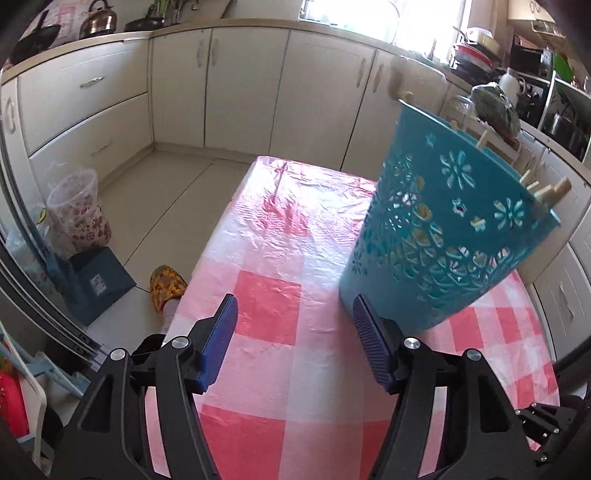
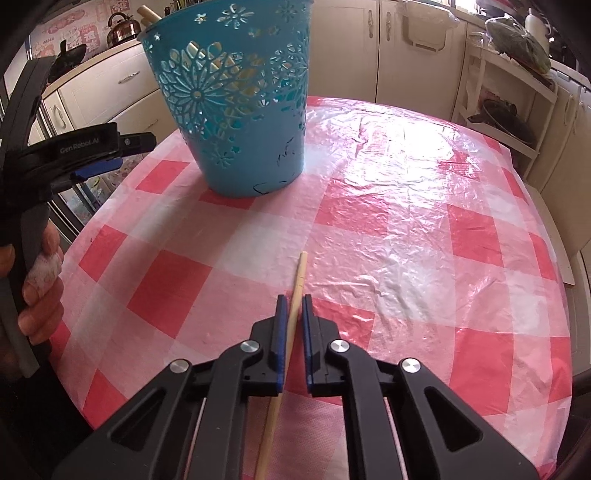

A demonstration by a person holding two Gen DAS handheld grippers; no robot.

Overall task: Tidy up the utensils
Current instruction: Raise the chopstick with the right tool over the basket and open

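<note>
Right gripper (image 2: 291, 299): jaws drawn narrow on a single pale wooden chopstick (image 2: 297, 280). The stick runs lengthwise between the blue pads, its tip reaching past the jaw tips over the table (image 2: 406, 236) and its other end passing back under the gripper body. Whether the tip touches the table cannot be told.

Left gripper (image 1: 293, 314): jaws standing wide, nothing between the blue pads; only the checked cloth shows in the gap. Seen from the right wrist view, this gripper (image 2: 110, 164) sits at the far left, gripped by a hand (image 2: 37, 280), with its jaws just beside the lower left wall of the basket.

Basket (image 2: 240, 103): teal plastic, perforated with flower cut-outs, standing upright on the table, ahead and left of the right jaws, well apart from them. In the left wrist view the basket (image 1: 443, 229) stands just ahead and right of the left jaws, its base close to the right pad; contact cannot be told. Pale wooden stick ends (image 1: 546, 190) rise above its rim, and more show through the cut-outs.

Table: covered by a red-and-white checked plastic cloth, wrinkled and glossy.

Surroundings: cream cabinets (image 1: 221, 92) beyond the table; a kettle (image 1: 98, 20) on the counter; a foot in a patterned slipper (image 1: 166, 288) on the floor, left of the left jaws.
</note>
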